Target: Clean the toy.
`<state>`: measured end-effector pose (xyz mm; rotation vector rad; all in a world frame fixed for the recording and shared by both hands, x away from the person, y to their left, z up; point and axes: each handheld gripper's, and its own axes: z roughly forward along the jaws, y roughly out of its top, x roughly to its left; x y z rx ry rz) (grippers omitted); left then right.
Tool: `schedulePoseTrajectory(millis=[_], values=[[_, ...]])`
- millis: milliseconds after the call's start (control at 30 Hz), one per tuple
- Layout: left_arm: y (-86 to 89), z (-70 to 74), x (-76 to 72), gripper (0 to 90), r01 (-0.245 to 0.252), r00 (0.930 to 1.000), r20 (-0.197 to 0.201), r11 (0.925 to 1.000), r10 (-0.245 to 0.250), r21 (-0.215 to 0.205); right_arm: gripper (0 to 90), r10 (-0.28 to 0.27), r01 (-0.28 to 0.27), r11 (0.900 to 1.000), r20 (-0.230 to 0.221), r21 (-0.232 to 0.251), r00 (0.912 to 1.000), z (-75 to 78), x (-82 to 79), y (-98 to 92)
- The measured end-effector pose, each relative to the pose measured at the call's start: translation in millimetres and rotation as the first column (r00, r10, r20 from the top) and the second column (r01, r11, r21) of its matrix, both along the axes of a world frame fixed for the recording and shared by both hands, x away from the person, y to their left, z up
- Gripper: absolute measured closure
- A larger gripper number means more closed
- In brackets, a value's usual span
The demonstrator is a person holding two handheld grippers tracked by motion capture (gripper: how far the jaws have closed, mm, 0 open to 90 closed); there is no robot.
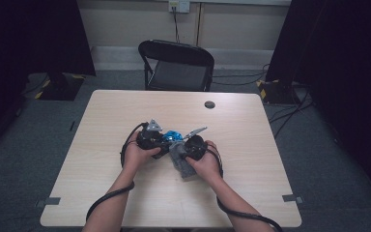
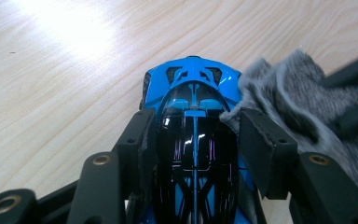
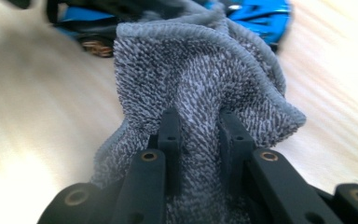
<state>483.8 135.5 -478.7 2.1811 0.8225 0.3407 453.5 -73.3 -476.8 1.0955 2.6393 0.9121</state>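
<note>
High view overlooks table [image 1: 125,203]; gripper views (close) share toy car [image 2: 193,88].

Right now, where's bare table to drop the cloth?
Bare wood runs along the table on both sides of the hands, and at the far edge short of the round black cap. Crowded at centre: left gripper clamps the blue toy car, right gripper pinches the grey cloth.

One blue toy car [image 2: 193,140], one grey cloth [image 3: 200,74], one table [image 1: 125,193], one black chair [image 1: 176,65]

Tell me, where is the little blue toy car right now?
In the high view the blue toy car sits mid-table, clamped in the left gripper, with the grey cloth held by the right gripper against its side.
</note>
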Motion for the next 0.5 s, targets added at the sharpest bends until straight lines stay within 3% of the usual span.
schedulePoseTrajectory(millis=[300, 500], values=[[0.0, -0.1, 0.0, 47.4, -0.004, 1.0, -0.006, 1.0, 0.004, -0.008, 74.9, 0.08, -0.08, 0.997, -0.024, 0.001, 0.9965, 1.4, -10.4, 22.0], [-0.7, 0.3, 0.2, 47.4, -0.01, 0.9999, -0.001, 0.9999, 0.01, -0.004, 74.9, 0.123, -0.122, 0.992, -0.043, 0.033, 0.9915, 0.7, -16.2, 31.4]])
